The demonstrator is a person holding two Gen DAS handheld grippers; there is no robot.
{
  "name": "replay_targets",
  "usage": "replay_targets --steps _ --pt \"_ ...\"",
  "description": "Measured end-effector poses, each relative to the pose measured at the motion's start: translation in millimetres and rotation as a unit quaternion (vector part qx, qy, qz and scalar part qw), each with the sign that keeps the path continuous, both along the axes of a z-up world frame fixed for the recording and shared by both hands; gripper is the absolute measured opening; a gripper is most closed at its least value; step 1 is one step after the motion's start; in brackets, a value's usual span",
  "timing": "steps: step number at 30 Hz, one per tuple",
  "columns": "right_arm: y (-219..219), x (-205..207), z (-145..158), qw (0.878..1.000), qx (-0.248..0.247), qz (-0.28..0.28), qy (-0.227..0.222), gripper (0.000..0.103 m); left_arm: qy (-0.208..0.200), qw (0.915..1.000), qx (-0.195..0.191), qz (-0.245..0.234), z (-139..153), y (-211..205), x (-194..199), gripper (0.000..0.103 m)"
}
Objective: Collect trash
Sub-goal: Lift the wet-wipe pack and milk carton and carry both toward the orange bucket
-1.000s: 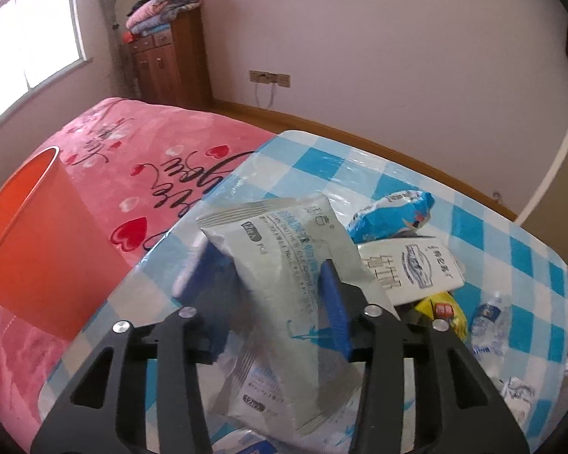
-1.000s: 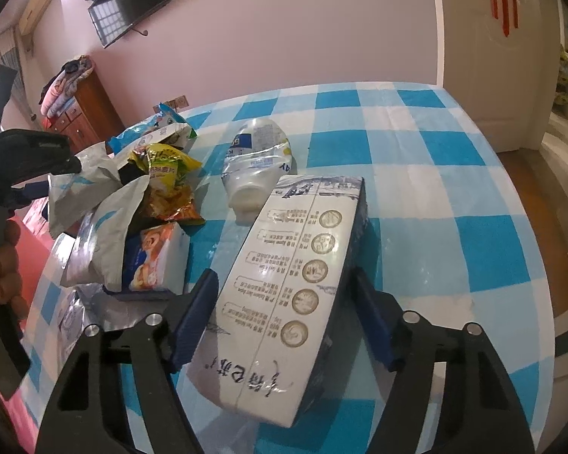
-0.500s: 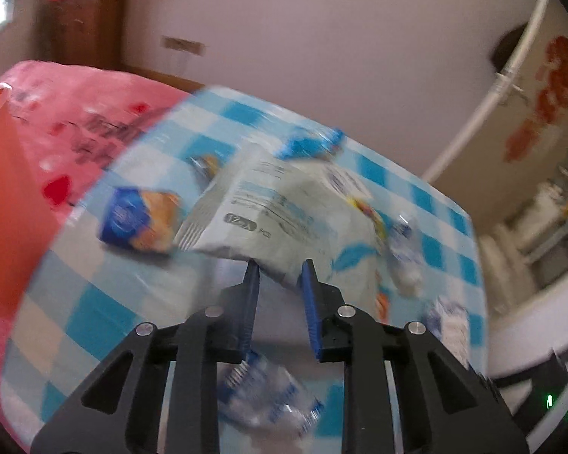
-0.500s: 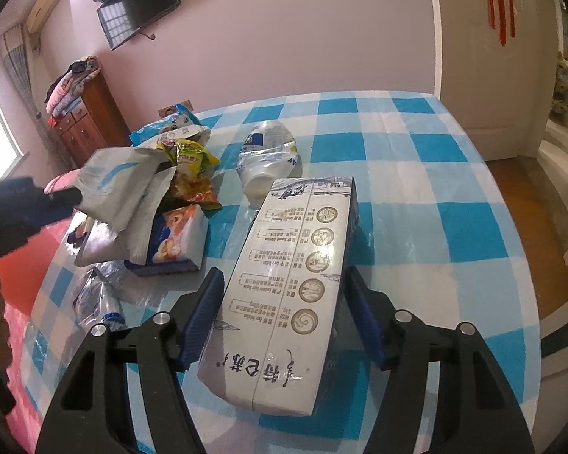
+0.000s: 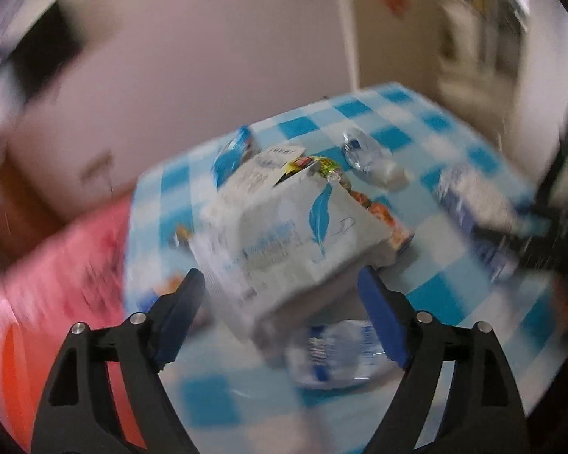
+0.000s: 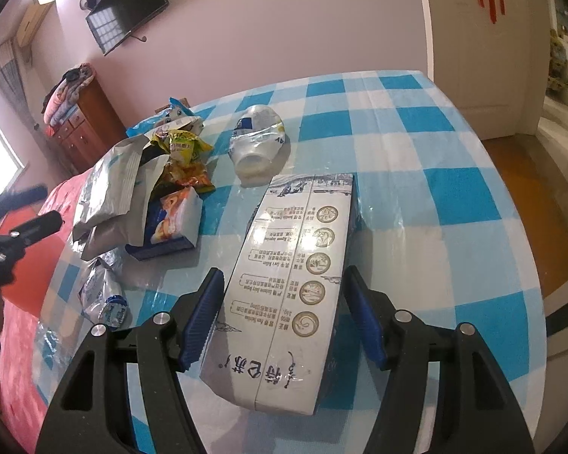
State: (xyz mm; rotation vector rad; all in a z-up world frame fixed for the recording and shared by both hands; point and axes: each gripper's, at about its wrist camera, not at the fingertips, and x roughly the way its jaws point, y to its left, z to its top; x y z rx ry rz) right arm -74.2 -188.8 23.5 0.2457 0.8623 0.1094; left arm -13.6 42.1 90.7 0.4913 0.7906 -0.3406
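Note:
My left gripper (image 5: 280, 310) is open and empty; its view is blurred by motion. Ahead of it the grey-white plastic package (image 5: 295, 234) lies on the trash pile on the blue-checked table (image 5: 435, 174). My right gripper (image 6: 284, 310) has its jaws around the long milk carton box (image 6: 295, 287), which lies on the table; the pads sit close to its sides, and contact is unclear. The package also shows in the right wrist view (image 6: 110, 189), with the left gripper at the far left edge.
A crushed clear bottle (image 6: 257, 143), yellow snack bags (image 6: 185, 151), a snack box (image 6: 174, 227) and a crushed water bottle (image 6: 102, 299) lie on the table. An orange bin (image 5: 15, 370) stands at the left by the pink bed (image 5: 64, 265).
My left gripper let go of the grey-white package and opened wide; the package dropped onto the pile. The left camera swung right. My right gripper stayed around the carton box.

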Motion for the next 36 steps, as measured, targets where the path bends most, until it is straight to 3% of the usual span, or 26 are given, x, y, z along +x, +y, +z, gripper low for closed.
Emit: replay_targets --steps 2,5,10,18,25,27,29,36 --pt "-1 0 0 1.0 0.007 -0.002 0.002 0.065 0.005 0.9967 0.054 -0.06 -5 -9 4 0.086" --pt "-3 1 0 1.0 0.011 -0.004 0.003 0.066 0.001 0.9847 0.129 -0.117 -17 -22 15 0.087" --pt "-3 3 0 1.0 0.008 -0.005 0.004 0.066 0.035 0.9766 0.147 -0.153 -30 -29 41 0.087" --pt "1 5 1 1.0 -0.003 0.003 0.005 0.065 0.076 0.9828 0.07 -0.153 -29 -25 70 0.088" --pt "10 3 8 1.0 -0.012 0.006 0.001 0.065 0.098 0.9889 -0.02 -0.11 -34 -15 76 0.084" --pt "12 2 11 1.0 -0.014 0.006 -0.002 0.065 0.092 0.9908 -0.039 -0.092 -34 -11 72 0.078" --pt "14 2 14 1.0 -0.018 0.007 -0.004 0.065 0.087 0.9916 -0.059 -0.075 -31 -9 67 0.065" --pt "24 -5 30 0.999 -0.03 0.006 -0.025 0.065 0.076 0.9899 -0.118 -0.018 -23 3 50 0.045"
